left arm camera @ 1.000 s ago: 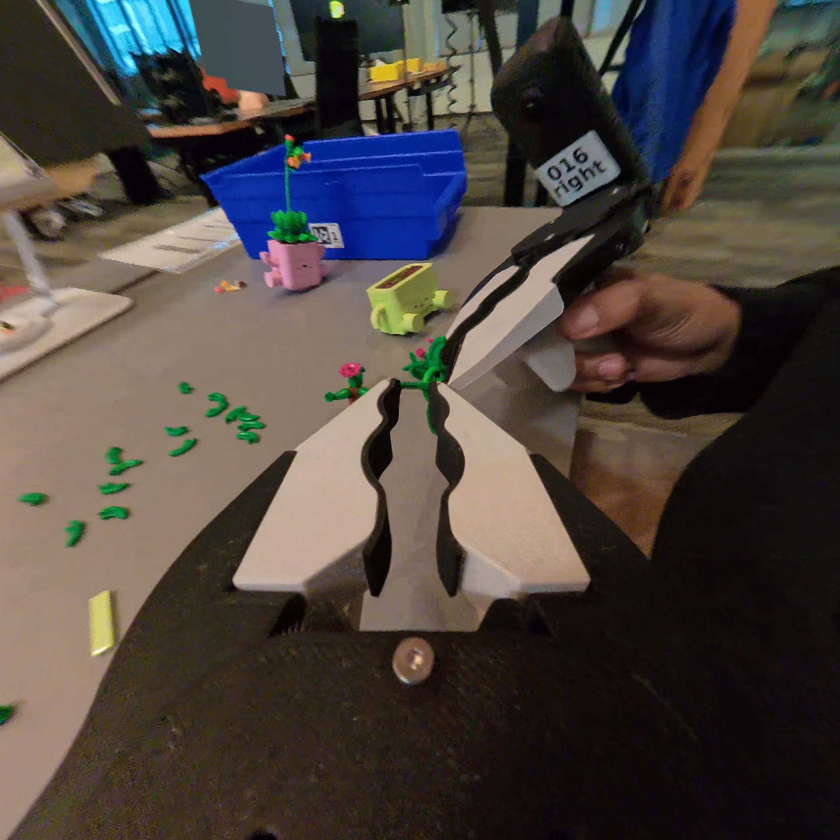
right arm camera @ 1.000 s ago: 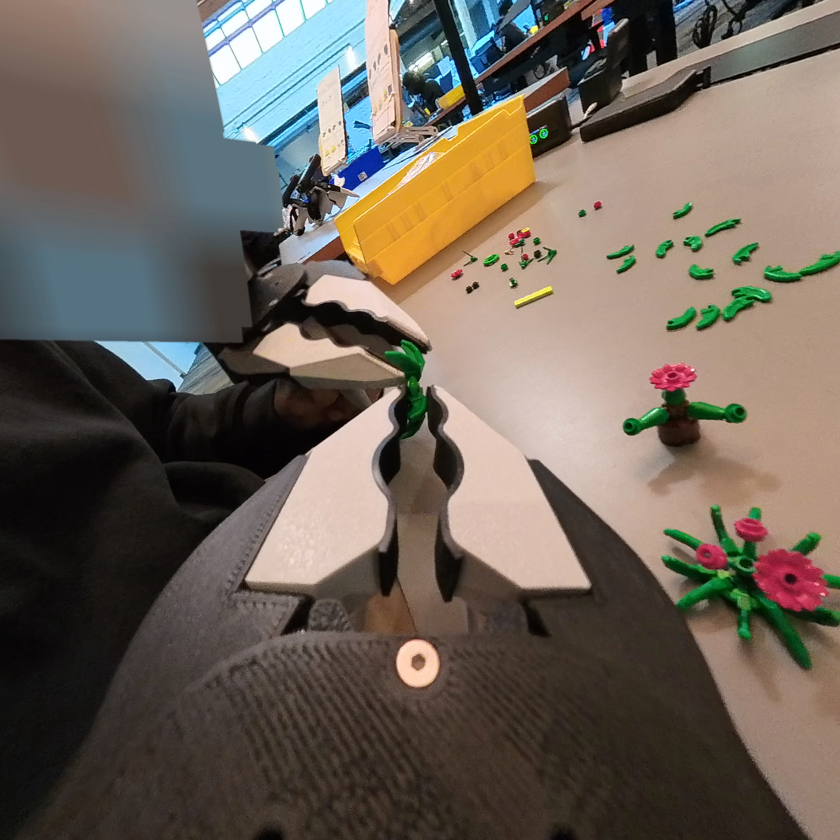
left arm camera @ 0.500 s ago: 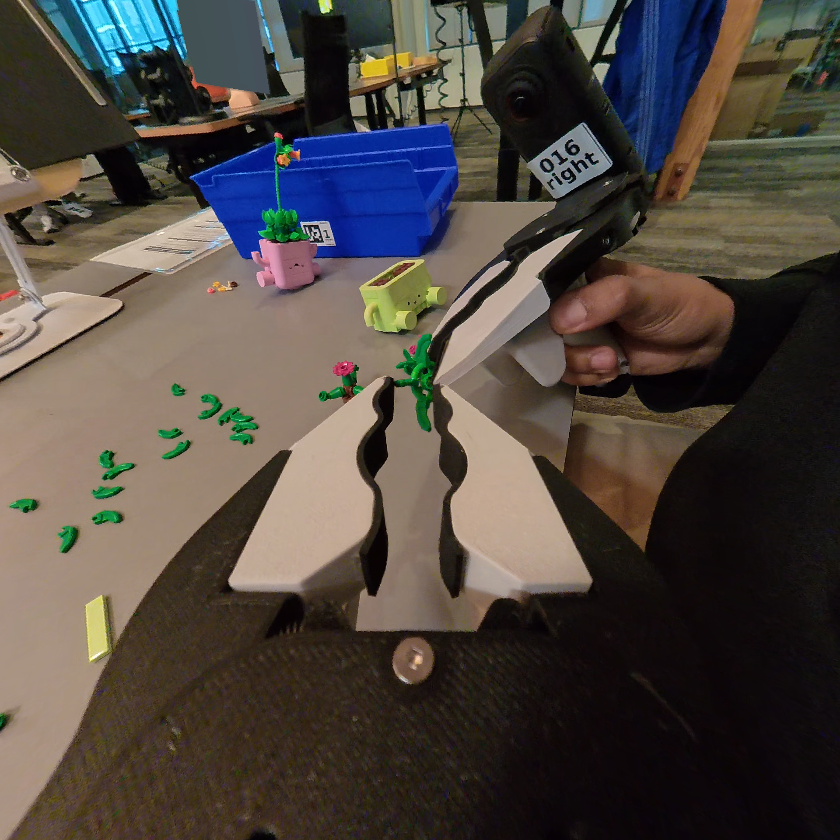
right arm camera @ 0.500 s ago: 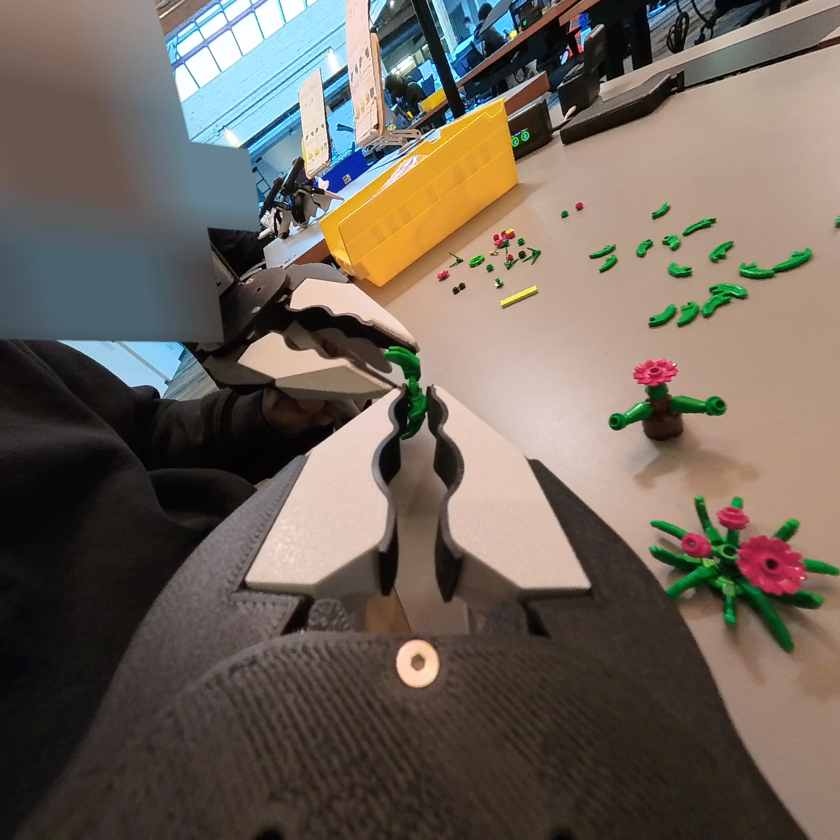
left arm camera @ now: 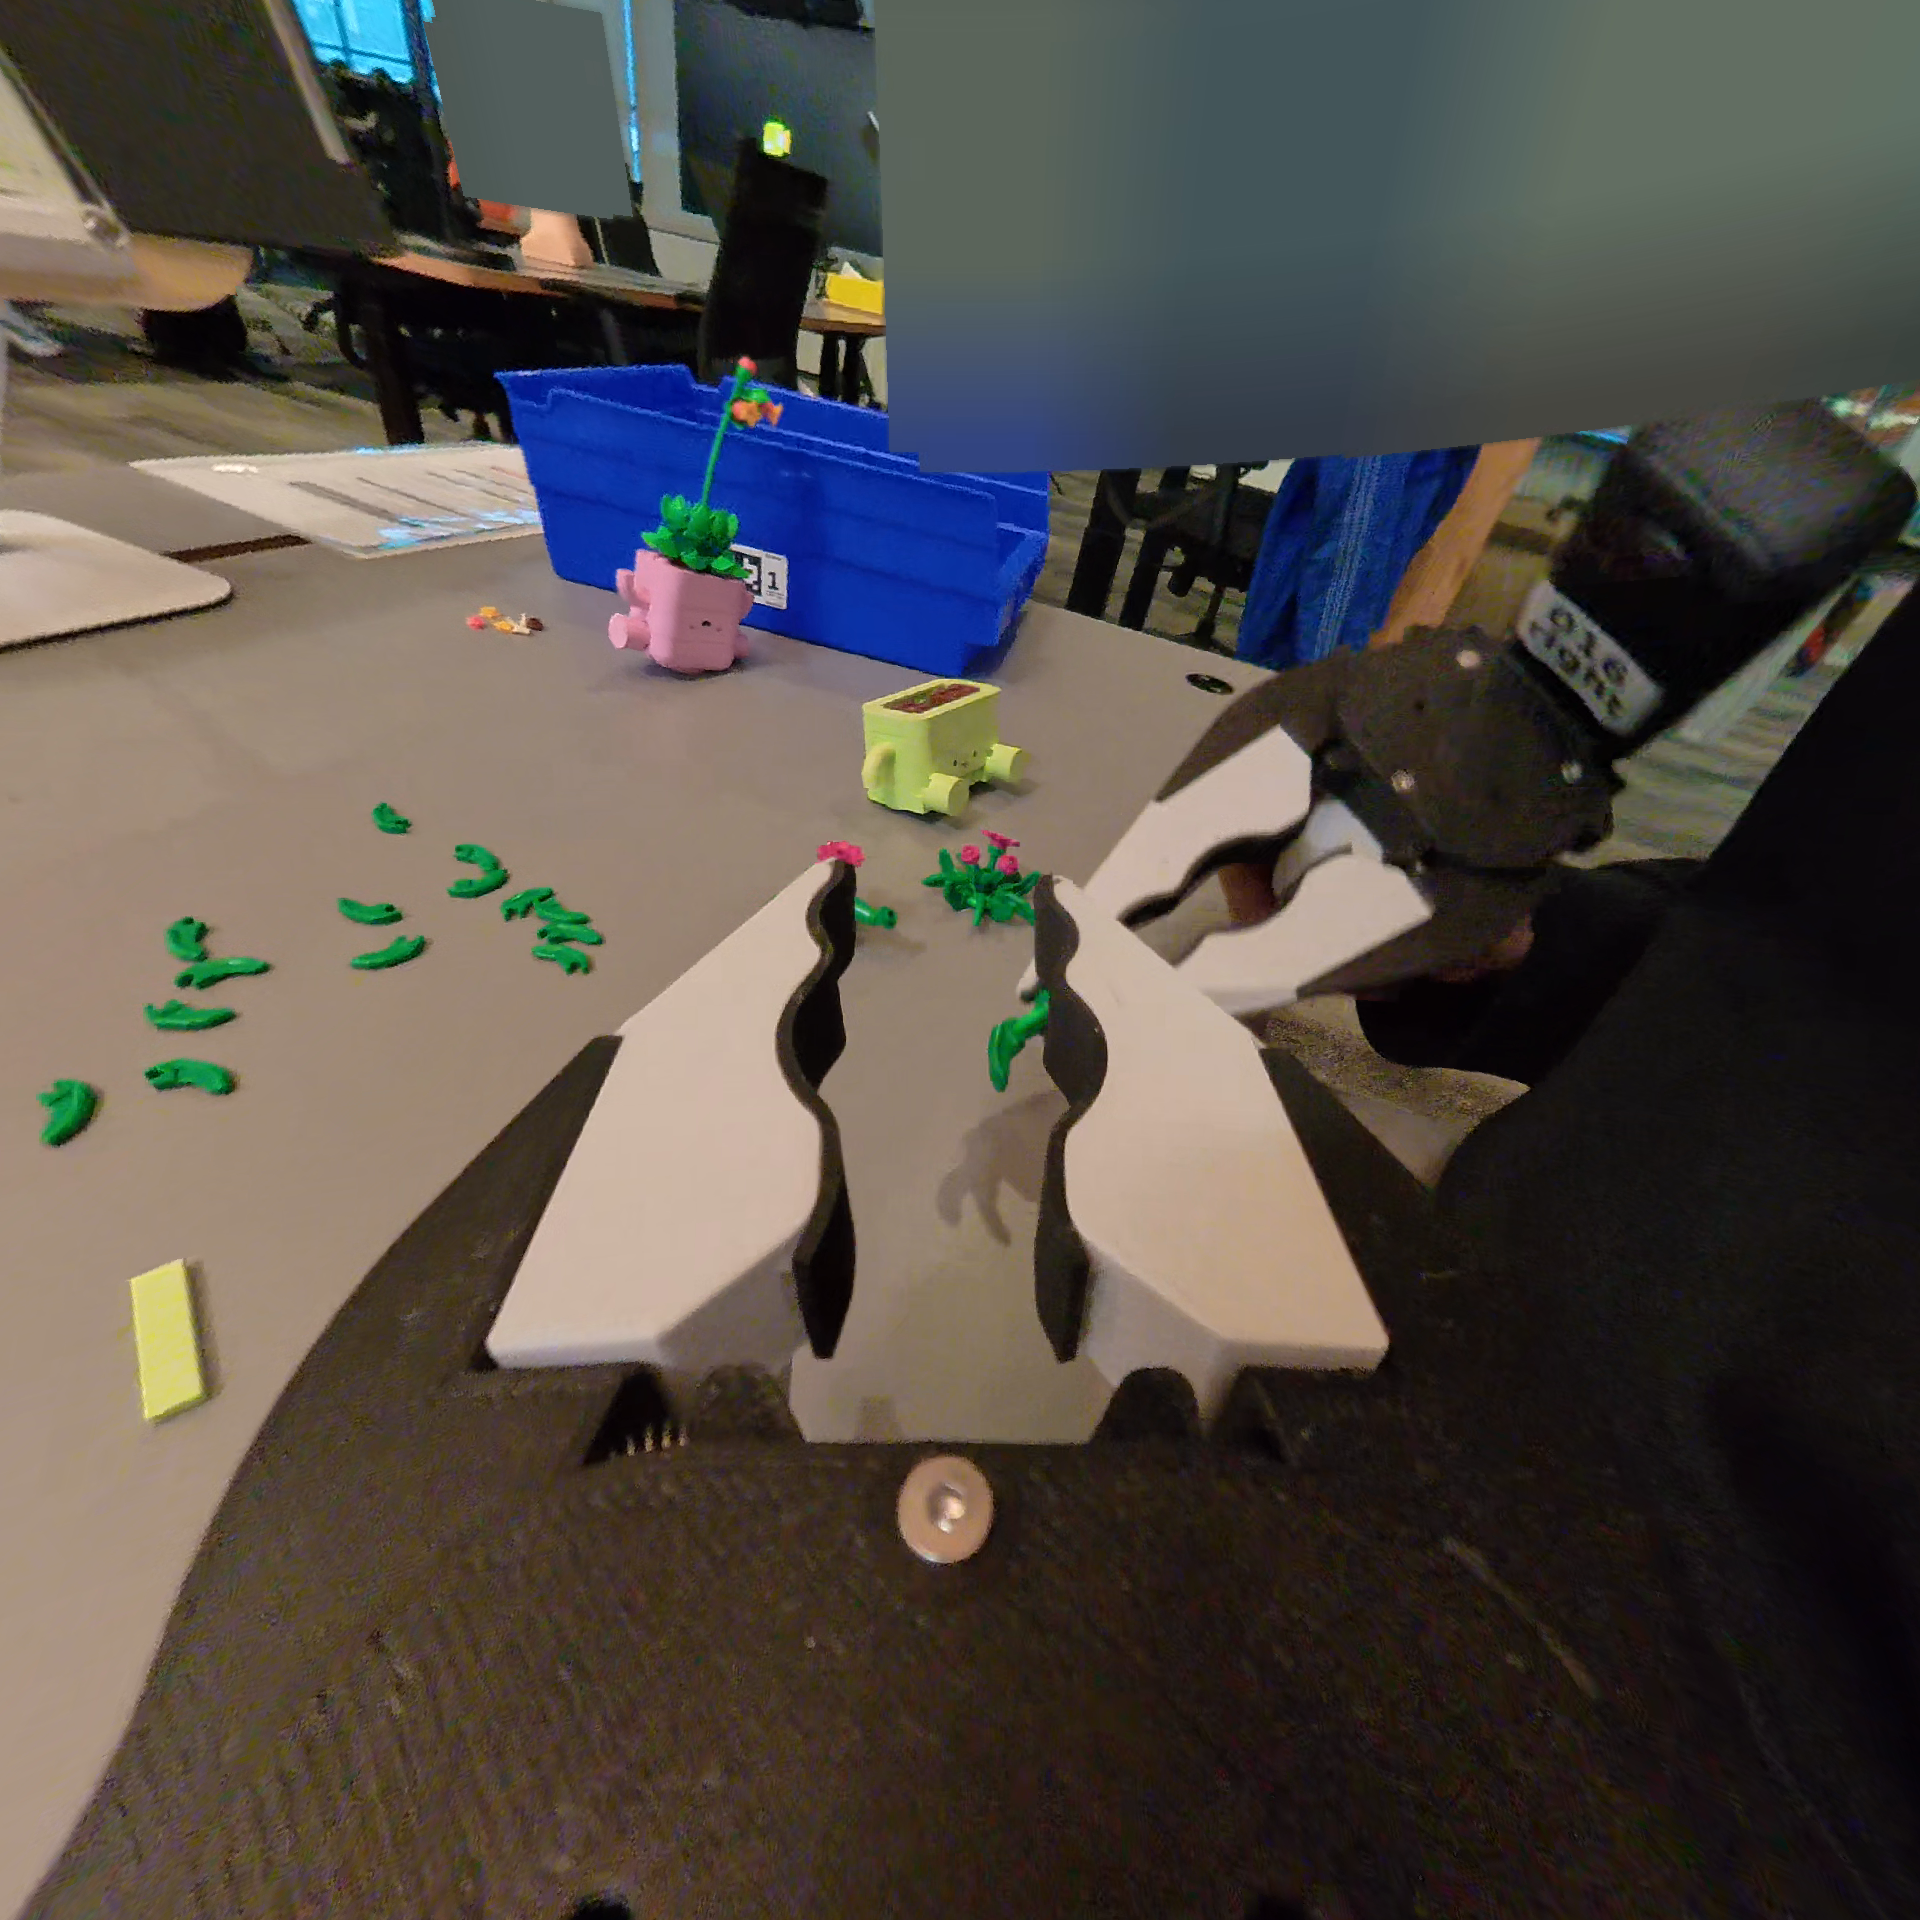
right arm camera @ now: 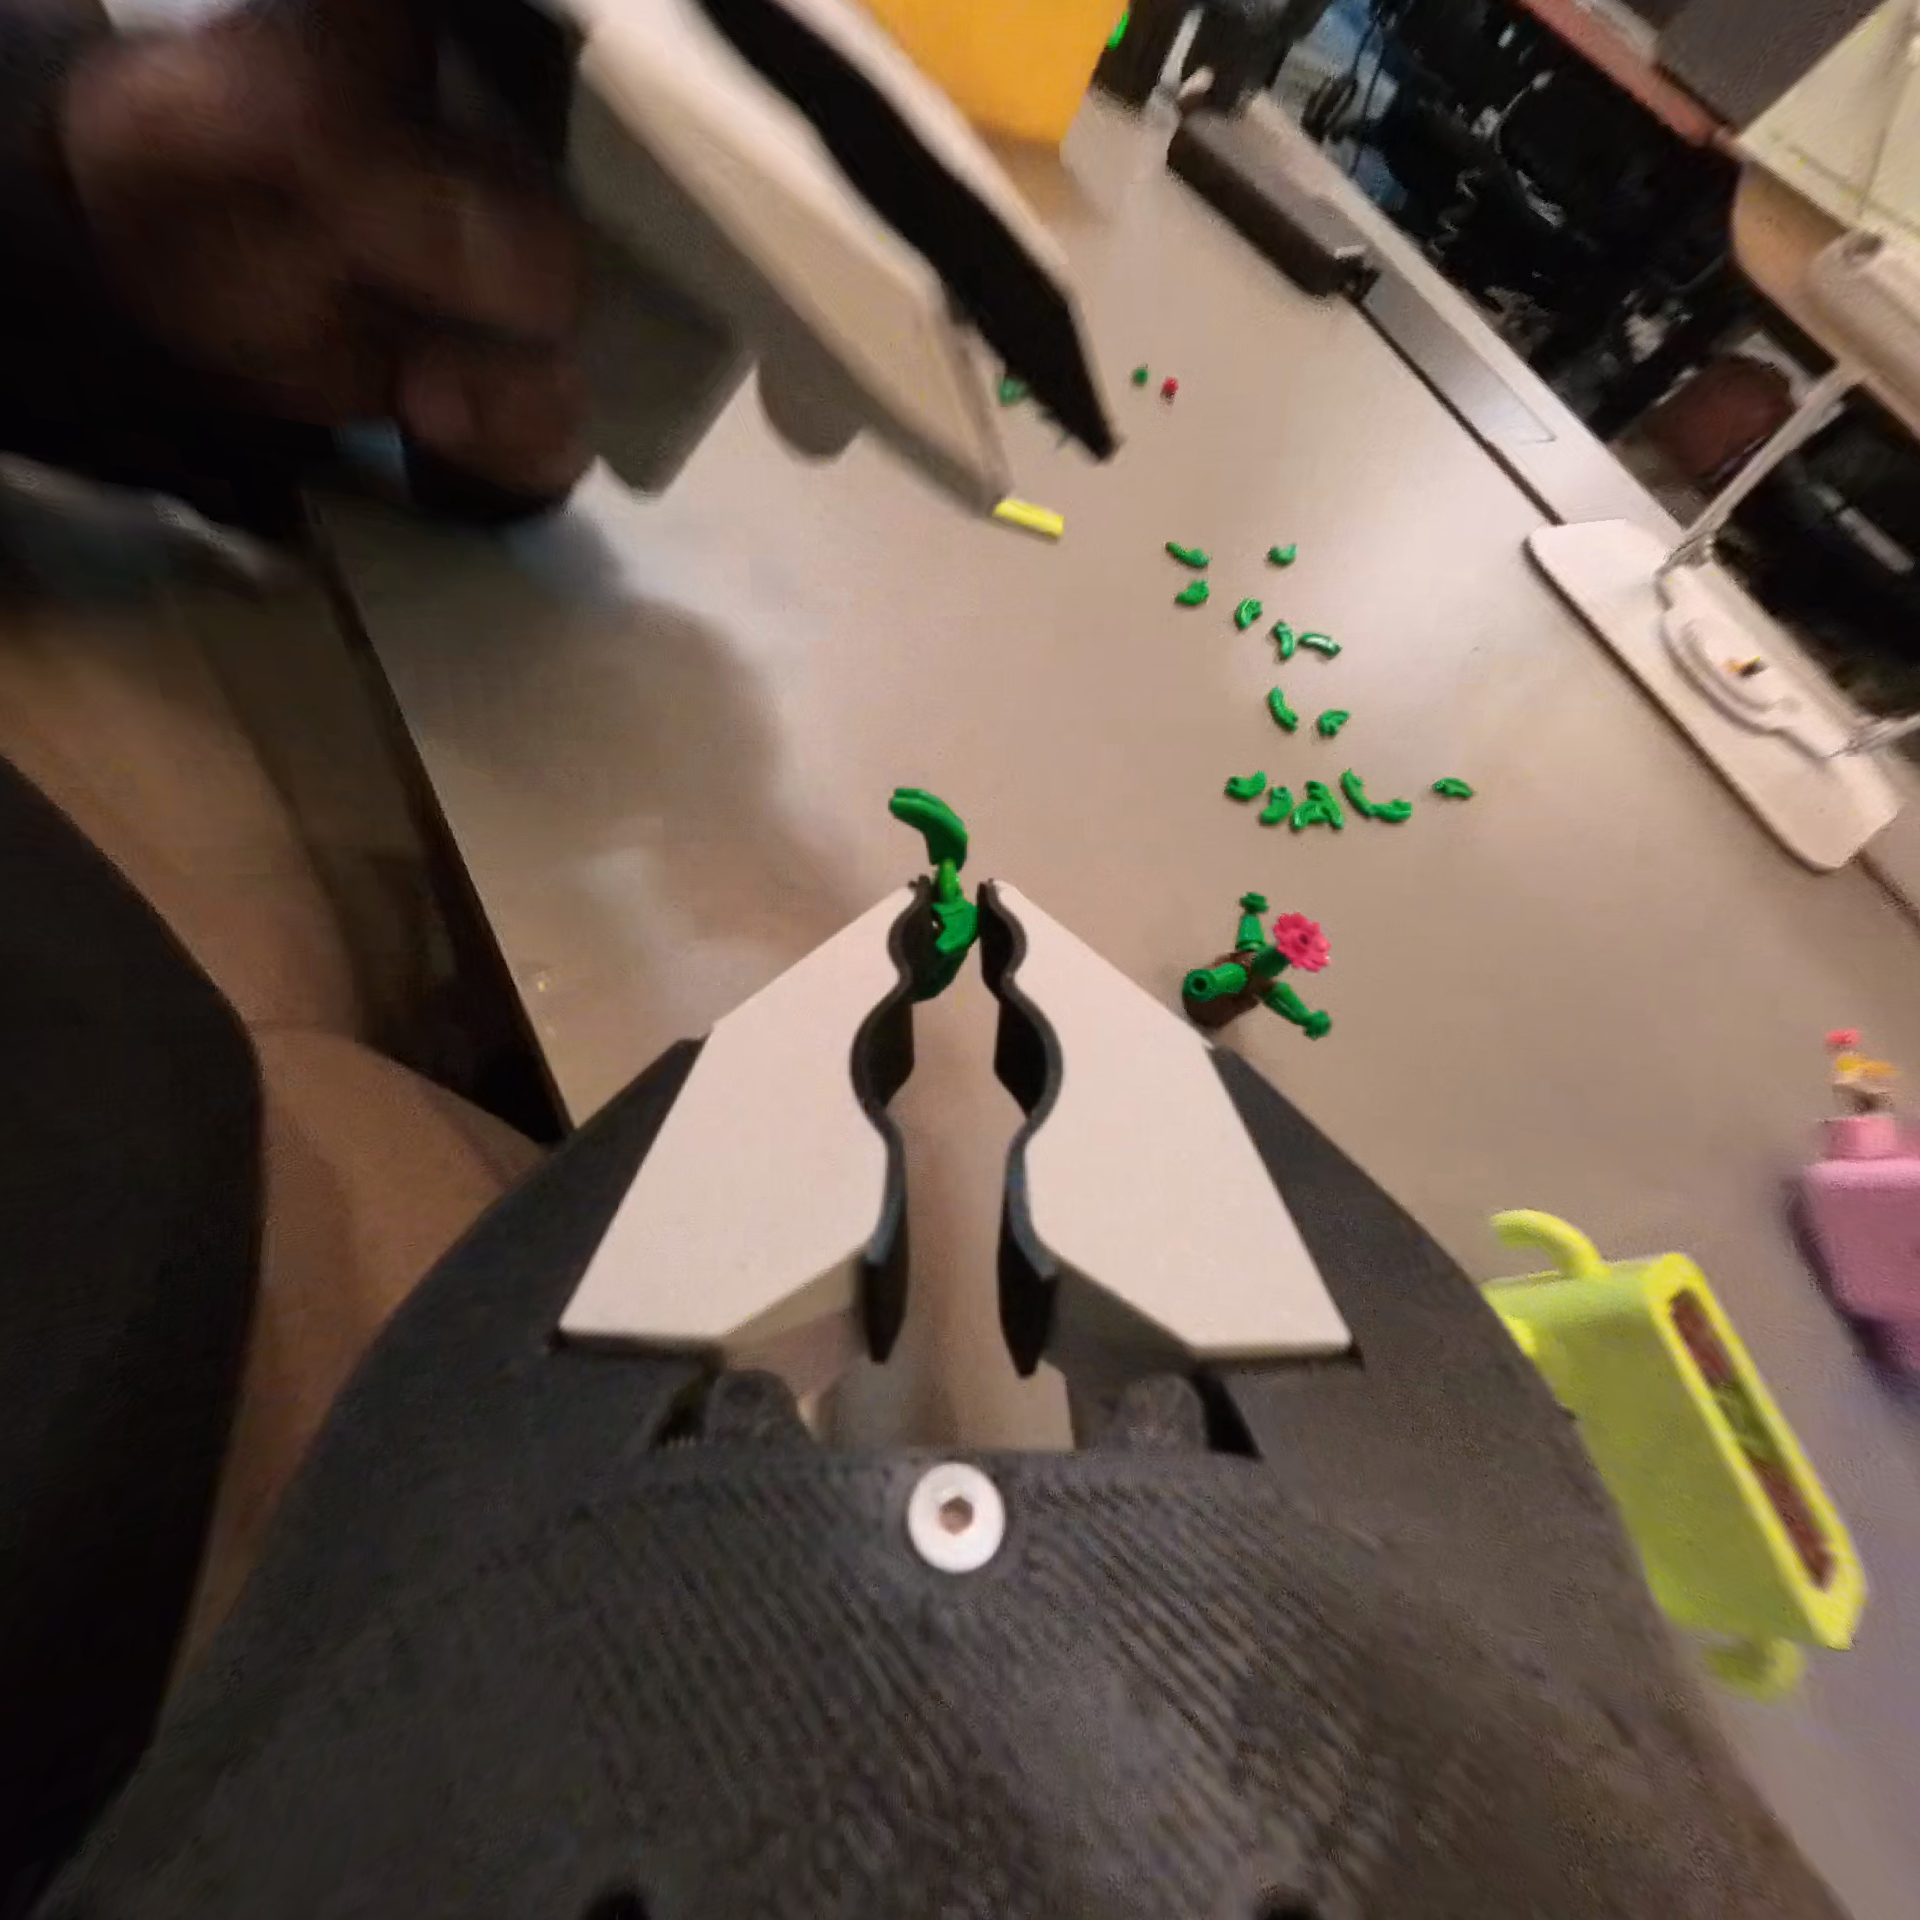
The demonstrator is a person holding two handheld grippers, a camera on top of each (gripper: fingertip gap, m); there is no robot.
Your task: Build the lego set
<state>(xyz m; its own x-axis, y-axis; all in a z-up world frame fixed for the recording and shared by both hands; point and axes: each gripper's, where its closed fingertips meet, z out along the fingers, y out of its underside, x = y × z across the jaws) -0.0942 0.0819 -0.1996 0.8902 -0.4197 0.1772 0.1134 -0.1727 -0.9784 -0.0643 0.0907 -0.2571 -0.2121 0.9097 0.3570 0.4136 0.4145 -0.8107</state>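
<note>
Right claw (right arm camera: pixel 948 896): pinched onto green stem piece (right arm camera: pixel 940 883), frame centre.
Left claw (left arm camera: pixel 943 896): spread wide, empty.
Stem: curved leaf protrudes past tips.

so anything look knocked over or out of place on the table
Yes. The small brown-based flower piece lies tipped on its side on the table, its pink bloom pointing sideways. Green leaf pieces lie scattered loose. The right gripper pinches a green stem; the left gripper is open and holds nothing.

Lime pot (right arm camera: pixel 1683 1455) right of the jaws blurred; pink pot (right arm camera: pixel 1870 1226) beyond it smeared, cut off by frame edge.
</note>
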